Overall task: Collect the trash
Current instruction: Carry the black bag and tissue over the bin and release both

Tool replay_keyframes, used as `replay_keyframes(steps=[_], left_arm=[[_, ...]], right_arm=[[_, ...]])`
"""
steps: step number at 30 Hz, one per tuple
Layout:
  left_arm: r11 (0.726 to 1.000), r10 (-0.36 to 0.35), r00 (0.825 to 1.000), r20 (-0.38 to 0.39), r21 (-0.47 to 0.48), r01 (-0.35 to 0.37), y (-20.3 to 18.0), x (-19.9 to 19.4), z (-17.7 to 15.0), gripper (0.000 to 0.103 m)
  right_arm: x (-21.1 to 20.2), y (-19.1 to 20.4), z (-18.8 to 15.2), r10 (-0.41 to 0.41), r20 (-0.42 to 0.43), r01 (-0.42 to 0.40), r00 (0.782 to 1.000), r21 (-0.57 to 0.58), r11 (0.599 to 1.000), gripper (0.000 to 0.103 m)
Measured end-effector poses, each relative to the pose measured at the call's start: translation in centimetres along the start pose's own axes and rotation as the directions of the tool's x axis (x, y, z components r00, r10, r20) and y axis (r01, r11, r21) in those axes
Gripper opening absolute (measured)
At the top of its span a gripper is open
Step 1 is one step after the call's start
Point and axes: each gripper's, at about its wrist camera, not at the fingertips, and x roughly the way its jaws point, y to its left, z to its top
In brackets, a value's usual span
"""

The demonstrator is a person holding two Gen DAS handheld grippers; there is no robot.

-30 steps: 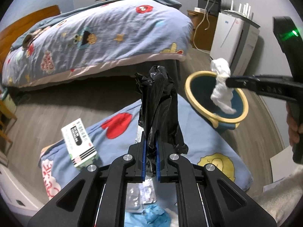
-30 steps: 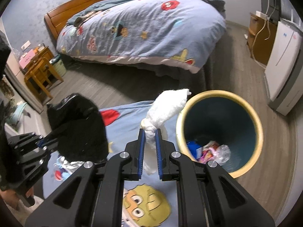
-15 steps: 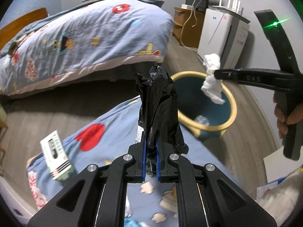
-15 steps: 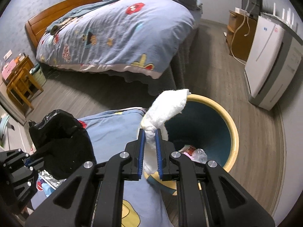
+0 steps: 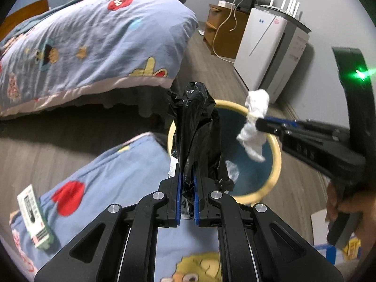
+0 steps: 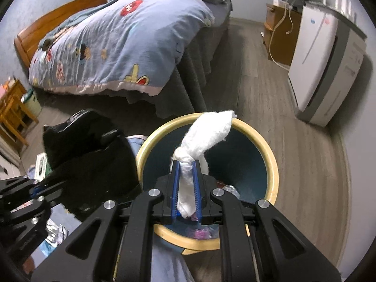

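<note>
Key relation: the white tissue wad (image 6: 202, 138) is held over the open mouth of the trash bin (image 6: 272, 164), whose dark hollow is seen straight below and ahead of the right gripper (image 6: 186, 188); a release there is judged likely to drop it inside.
Long axis of wad: it is stretched lengthwise along the fingers, its free end reaching out over the far rim.
Right gripper: its jaws are nearly closed, clamped on the twisted neck of the wad.
Left gripper (image 5: 186, 195): its jaws are likewise nearly closed, pinched on the black plastic bag (image 5: 198, 138), which is stood up tall from the fingers.
Bag against bin: in the left wrist view the bag is seen in front of the near-left rim; whether it is over the opening cannot be told.
Nearer hand: the right is judged better placed over the bin, with the left just beside it.
Materials: the wad is soft, fibrous and crumpled; the bag is thin, glossy and creased; the bin is round and rigid, with a cream rim and a dark blue inner wall.
Bin contents: crumpled wrappers are seen at the bottom.
Uncollected: a small printed box (image 5: 35, 221) is left on the blue cartoon-print cloth (image 5: 112, 188).
</note>
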Motion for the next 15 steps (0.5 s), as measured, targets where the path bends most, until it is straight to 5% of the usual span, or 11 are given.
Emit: replay_keyframes(steps=[6, 10, 12, 15], left_arm=[[1.000, 0.017, 1.000, 0.019, 0.016, -0.017, -1.1, 2.0, 1.8, 0.010], [1.000, 0.011, 0.999, 0.046, 0.001, -0.011, -1.1, 2.3, 2.1, 0.036], [1.000, 0.005, 0.999, 0.052, -0.001, -0.005, -1.0, 2.2, 2.1, 0.042], [1.000, 0.006, 0.999, 0.051, 0.008, -0.006, -1.0, 2.3, 2.0, 0.047]], right_arm=[[0.7, -1.6, -0.2, 0.015, -0.002, -0.015, 1.000, 0.060, 0.998, 0.013], [0.5, -3.1, 0.0, 0.027, 0.020, -0.030, 0.999, 0.140, 0.990, 0.020], [0.3, -3.5, 0.1, 0.029, 0.032, -0.034, 0.999, 0.163, 0.986, 0.038], [0.4, -3.8, 0.1, 0.022, 0.034, -0.028, 0.999, 0.180, 0.983, 0.039]])
